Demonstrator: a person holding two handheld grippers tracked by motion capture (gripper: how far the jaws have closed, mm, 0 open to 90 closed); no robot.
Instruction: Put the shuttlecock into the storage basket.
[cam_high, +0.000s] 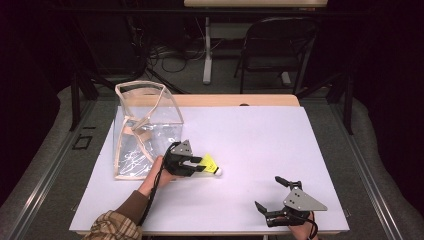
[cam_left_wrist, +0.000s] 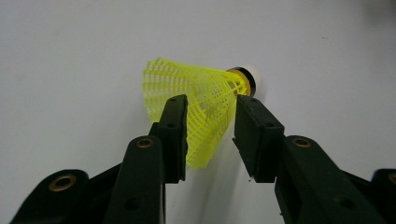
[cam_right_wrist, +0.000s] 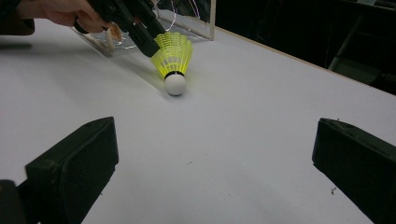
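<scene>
A yellow mesh shuttlecock with a white cork tip lies on the white table, just right of a clear plastic bag. My left gripper reaches it from the left. In the left gripper view the yellow skirt fills the gap between the two black pads of the left gripper, and both pads touch the mesh. My right gripper rests near the front right edge, open and empty. In the right gripper view the shuttlecock sits well ahead of the right gripper, its cork towards me.
The clear bag with tan edging stands open at the table's back left, close behind the left hand. A folding chair and a table leg stand on the floor beyond the far edge.
</scene>
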